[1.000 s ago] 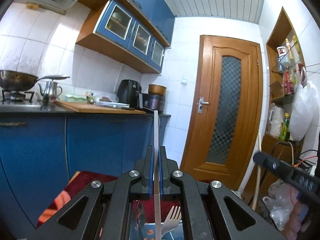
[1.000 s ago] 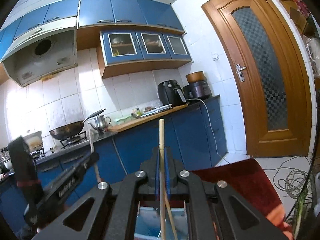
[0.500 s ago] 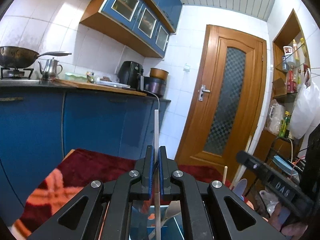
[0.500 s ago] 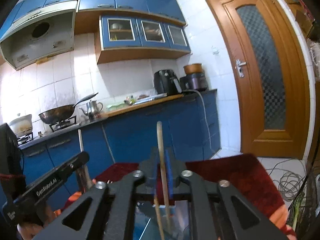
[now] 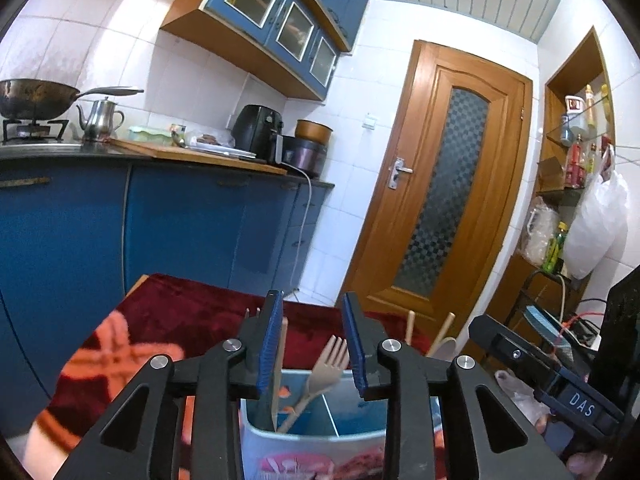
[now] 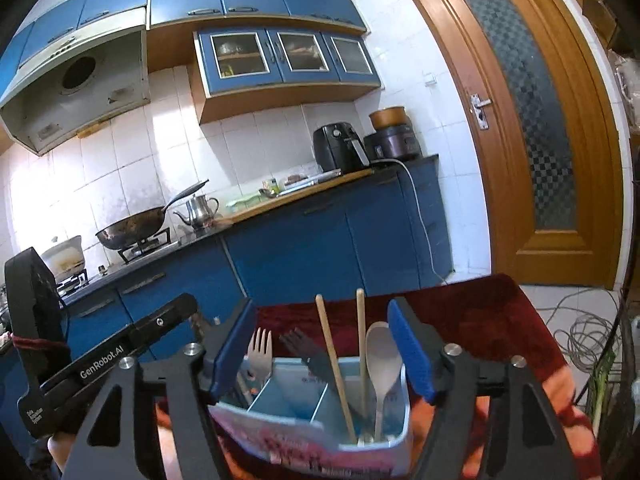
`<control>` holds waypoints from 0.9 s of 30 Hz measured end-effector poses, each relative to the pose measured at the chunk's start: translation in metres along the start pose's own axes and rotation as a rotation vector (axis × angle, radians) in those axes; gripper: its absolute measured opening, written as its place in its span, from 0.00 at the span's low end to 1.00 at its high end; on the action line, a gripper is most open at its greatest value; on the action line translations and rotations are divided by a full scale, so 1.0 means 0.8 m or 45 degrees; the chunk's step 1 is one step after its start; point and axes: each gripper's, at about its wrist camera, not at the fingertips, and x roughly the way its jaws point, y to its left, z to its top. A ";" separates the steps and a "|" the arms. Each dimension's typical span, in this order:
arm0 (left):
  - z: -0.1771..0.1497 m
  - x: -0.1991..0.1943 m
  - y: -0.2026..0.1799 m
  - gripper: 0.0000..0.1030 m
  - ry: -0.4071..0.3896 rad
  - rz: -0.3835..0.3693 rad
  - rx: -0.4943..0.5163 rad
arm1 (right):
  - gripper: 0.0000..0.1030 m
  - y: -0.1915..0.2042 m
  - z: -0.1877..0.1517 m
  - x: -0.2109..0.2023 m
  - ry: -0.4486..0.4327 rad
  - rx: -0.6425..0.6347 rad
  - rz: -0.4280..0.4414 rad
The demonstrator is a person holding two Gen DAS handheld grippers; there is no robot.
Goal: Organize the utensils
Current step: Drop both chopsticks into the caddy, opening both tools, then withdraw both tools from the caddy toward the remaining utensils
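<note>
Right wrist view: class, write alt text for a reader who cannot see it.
An open claw hangs over a divided box on a red cloth. Two sticks and a spoon stand in the box's right compartment, a fork at its left; kitchen counter behind.

i see the bench [image 6: 496, 320] covered by a dark red cloth [image 5: 188, 316] with an orange pattern at its near left. directly on the cloth stands a pale blue utensil box [image 6: 394, 432] with inner dividers and a pink printed front. a light wooden edge [image 5: 136, 285] of the bench shows at the cloth's far left corner.
</note>
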 end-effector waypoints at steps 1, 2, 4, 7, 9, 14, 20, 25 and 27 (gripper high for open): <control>0.001 -0.003 -0.003 0.31 0.010 0.001 0.007 | 0.70 0.002 -0.001 -0.005 0.005 -0.004 -0.003; 0.001 -0.007 -0.005 0.31 0.020 0.002 0.012 | 0.70 0.004 -0.002 -0.011 0.012 -0.014 -0.011; -0.002 -0.015 -0.009 0.31 0.044 0.004 0.021 | 0.73 0.008 -0.004 -0.021 0.033 -0.029 -0.016; -0.005 -0.029 -0.014 0.32 0.076 0.016 0.034 | 0.75 0.011 -0.009 -0.032 0.083 -0.024 -0.033; -0.009 -0.040 -0.016 0.33 0.089 0.020 0.046 | 0.76 0.011 -0.015 -0.042 0.111 -0.008 -0.053; -0.019 -0.065 -0.021 0.36 0.150 0.036 0.070 | 0.77 0.015 -0.032 -0.065 0.177 -0.013 -0.115; -0.032 -0.084 -0.025 0.36 0.242 0.066 0.088 | 0.78 0.020 -0.054 -0.091 0.240 -0.027 -0.140; -0.052 -0.098 -0.024 0.36 0.323 0.067 0.090 | 0.78 0.021 -0.077 -0.110 0.293 -0.025 -0.162; -0.061 -0.101 -0.021 0.37 0.350 0.072 0.086 | 0.78 0.021 -0.088 -0.118 0.303 -0.022 -0.171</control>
